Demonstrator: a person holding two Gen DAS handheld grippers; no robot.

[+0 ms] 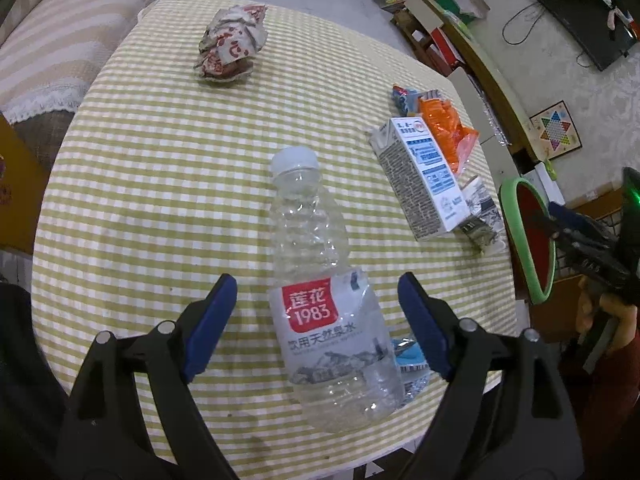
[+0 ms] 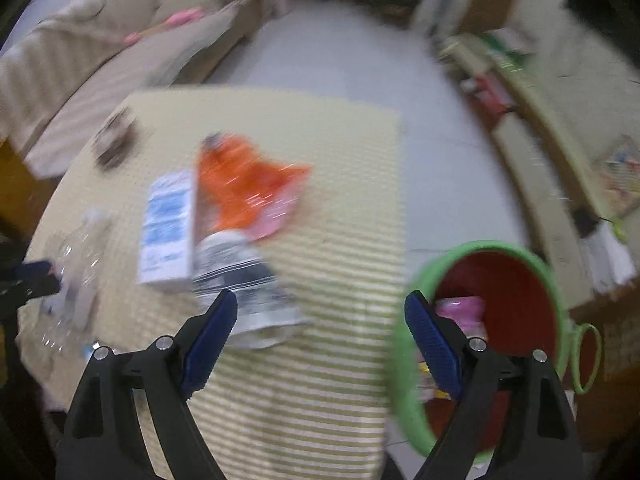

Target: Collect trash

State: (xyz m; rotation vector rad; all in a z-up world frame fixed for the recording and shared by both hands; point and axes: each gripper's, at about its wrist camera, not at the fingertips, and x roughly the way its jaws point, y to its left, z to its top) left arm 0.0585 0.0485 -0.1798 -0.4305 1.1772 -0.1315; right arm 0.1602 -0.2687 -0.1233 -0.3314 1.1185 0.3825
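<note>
Blur smears the right gripper (image 2: 320, 332), wide open, empty; bottle (image 1: 320, 276) lies untouched between the open left gripper (image 1: 316, 308).

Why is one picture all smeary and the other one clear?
The right wrist view is blurred, as from camera motion: the milk carton and orange wrapper streak. The left wrist view is sharp: the bottle label reads clearly, though the fisheye lens bends the table edge.

The left gripper (image 1: 316, 308) points steeply down, fingers (image 1: 210, 322) spread apart. The right gripper (image 2: 320, 332) also tilts down, fingers (image 2: 434, 344) wide and gripping nothing.
</note>
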